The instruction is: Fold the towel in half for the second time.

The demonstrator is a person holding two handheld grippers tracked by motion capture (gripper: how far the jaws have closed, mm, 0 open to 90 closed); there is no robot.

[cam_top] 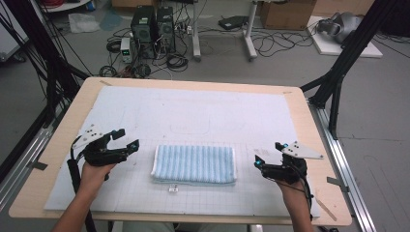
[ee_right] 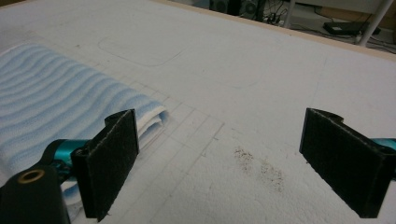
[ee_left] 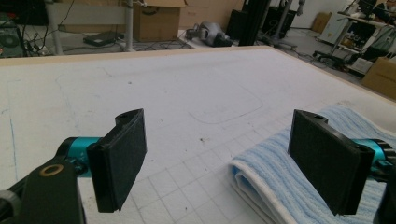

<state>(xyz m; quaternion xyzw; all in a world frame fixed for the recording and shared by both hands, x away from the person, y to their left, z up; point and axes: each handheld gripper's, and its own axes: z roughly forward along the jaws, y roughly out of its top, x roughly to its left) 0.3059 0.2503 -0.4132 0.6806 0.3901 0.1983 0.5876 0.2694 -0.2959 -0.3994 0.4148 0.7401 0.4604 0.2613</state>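
Observation:
A folded blue-and-white striped towel (cam_top: pixel 195 164) lies flat near the front middle of the white mat (cam_top: pixel 193 116). My left gripper (cam_top: pixel 124 138) hovers just left of the towel, jaws wide open with nothing between them. In the left gripper view (ee_left: pixel 219 161) the towel (ee_left: pixel 280 182) lies under the right jaw. My right gripper (cam_top: pixel 270 154) is a little right of the towel, also open and empty. Its own view (ee_right: pixel 233 163) has the towel (ee_right: pixel 56 102) at the left, behind the left jaw.
The mat covers a wooden table (cam_top: pixel 63 125) and carries a faint grid and a drawn rounded outline (cam_top: pixel 191 124) behind the towel. A small white tag (cam_top: pixel 172 189) lies in front of the towel. Some dark specks (ee_right: pixel 261 168) dot the mat. Computers and cables sit on the floor beyond.

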